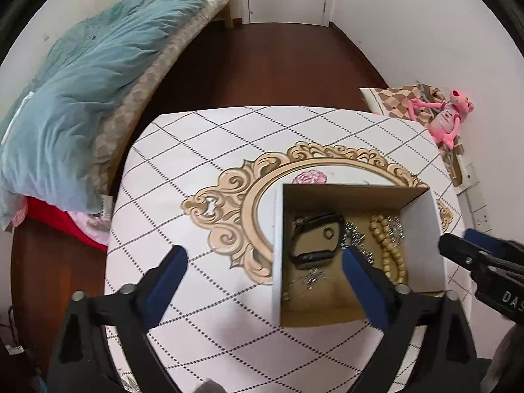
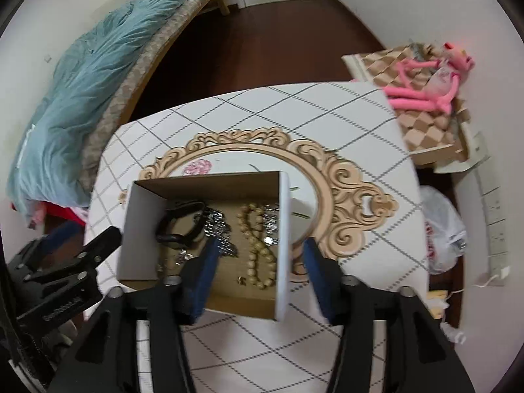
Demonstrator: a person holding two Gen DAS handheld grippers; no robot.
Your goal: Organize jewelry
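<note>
Lower right of frame, both open grippers, left gripper [image 1: 265,262] and right gripper [image 2: 260,253], straddle the box [image 1: 278,245] walls; judged best to close gently and squarely.

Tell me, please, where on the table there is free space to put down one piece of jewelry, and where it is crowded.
Free: the tablecloth left of the cardboard box, beyond the left tongs, and the strip behind the box toward the floor. Right of the box, cloth past the right tongs is bare too. Crowded: the box floor, with black band, wooden beads and silver chains.
</note>
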